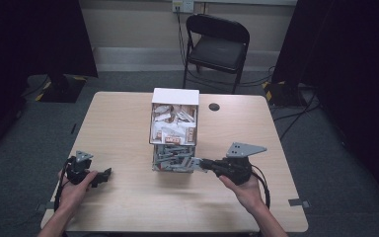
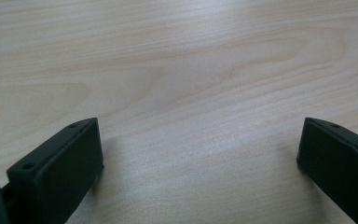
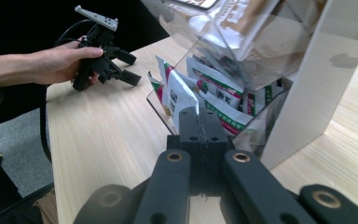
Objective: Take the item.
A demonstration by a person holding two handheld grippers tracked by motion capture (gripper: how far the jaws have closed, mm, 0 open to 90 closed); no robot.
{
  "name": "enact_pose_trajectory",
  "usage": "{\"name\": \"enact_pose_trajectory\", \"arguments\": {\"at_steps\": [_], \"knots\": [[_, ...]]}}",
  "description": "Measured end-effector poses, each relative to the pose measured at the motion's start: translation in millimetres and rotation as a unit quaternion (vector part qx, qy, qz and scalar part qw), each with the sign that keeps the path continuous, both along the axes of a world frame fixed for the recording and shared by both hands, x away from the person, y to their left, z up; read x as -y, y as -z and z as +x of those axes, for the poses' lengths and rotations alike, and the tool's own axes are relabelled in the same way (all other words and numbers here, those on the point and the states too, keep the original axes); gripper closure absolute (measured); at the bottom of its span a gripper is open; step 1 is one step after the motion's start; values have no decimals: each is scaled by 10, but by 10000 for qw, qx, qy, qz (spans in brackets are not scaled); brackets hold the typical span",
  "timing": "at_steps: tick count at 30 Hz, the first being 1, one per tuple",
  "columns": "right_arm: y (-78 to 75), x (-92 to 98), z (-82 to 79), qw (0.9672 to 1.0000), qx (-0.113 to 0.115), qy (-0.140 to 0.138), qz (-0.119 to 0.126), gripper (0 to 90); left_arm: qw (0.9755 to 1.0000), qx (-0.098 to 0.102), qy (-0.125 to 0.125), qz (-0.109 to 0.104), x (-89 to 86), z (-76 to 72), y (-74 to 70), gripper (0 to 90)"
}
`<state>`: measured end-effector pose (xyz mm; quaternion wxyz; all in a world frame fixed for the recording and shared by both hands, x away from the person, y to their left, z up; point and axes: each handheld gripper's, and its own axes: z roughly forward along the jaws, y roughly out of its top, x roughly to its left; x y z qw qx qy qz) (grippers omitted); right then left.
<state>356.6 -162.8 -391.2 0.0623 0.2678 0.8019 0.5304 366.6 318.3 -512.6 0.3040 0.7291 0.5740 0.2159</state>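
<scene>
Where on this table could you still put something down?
Bare wood lies left of the clear packet box, above the left gripper, and right of the box past the dark round spot. It is crowded at the box's near end, where the right gripper pokes in.

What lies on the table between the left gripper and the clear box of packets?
Nothing: in the high view, bare table separates the left gripper from the clear box.

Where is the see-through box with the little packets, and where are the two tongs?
see-through box [image 1: 174, 129], high view, on its front wall.
right tongs [image 3: 199, 116], right gripper view, at the shut tips.
left tongs [image 1: 109, 173], high view, at the tips.
</scene>
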Motion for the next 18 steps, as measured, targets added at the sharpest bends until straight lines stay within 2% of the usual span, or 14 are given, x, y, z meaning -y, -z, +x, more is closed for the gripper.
{"name": "enact_pose_trajectory", "arguments": {"at_steps": [13,18], "knots": [[-35,234,13,9996,18,277,52,900,10000,0,-1,4,0,0,0,0],[-26,298,33,9994,33,337,-44,900,10000,-1,1,3,0,0,0,0]]}}
